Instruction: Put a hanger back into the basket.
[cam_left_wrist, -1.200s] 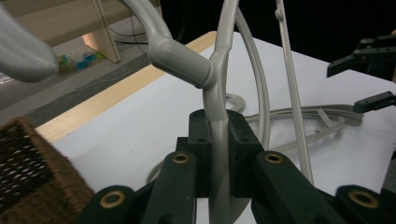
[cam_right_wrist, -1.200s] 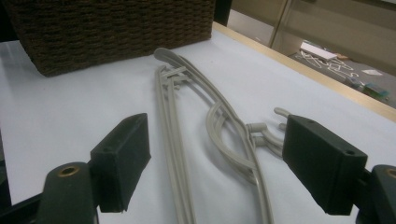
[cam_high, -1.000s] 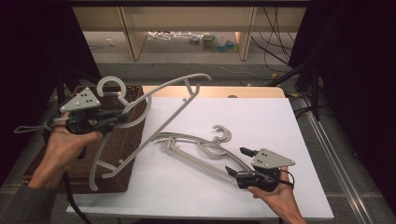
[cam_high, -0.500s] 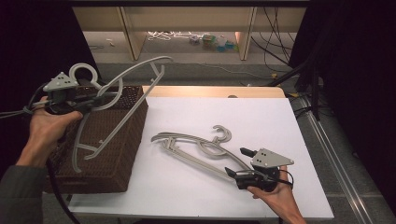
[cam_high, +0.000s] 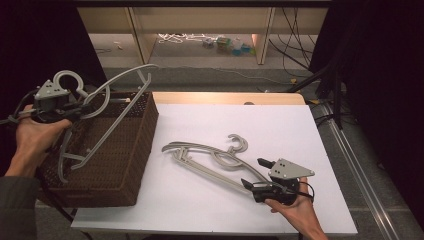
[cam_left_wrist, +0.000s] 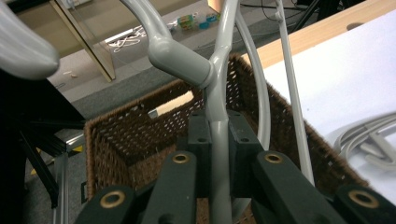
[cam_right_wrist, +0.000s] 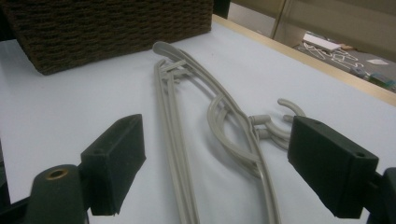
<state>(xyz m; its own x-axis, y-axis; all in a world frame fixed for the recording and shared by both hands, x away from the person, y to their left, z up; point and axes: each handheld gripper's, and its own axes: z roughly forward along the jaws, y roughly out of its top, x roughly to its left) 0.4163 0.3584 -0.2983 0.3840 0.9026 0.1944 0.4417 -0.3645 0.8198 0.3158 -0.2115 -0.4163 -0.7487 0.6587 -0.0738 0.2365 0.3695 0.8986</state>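
Observation:
A grey plastic hanger (cam_high: 121, 75) hangs tilted over the brown wicker basket (cam_high: 125, 165), its lower end down inside it. My left gripper (cam_high: 75, 107) is shut on its neck just below the hook; in the left gripper view the neck (cam_left_wrist: 219, 140) sits clamped between the jaws of the left gripper (cam_left_wrist: 218, 135), with the basket (cam_left_wrist: 140, 135) underneath. A few more grey hangers (cam_high: 210, 160) lie stacked on the white table top. My right gripper (cam_high: 252, 172) rests open at their near end, and the stack (cam_right_wrist: 173, 140) runs away between the wide-apart jaws of that gripper (cam_right_wrist: 219, 163).
The white table top (cam_high: 250, 120) has bare room right of the basket and beyond the stack. A wooden edge (cam_high: 225, 97) borders the far side. Past it stand a low shelf unit and cables on the floor (cam_high: 300, 65). The basket (cam_right_wrist: 107, 28) stands left of the stack.
My left hand has carried the hanger leftward, from the basket's right rim to over its left part, and slightly down. The right hand and the stacked hangers have stayed put.

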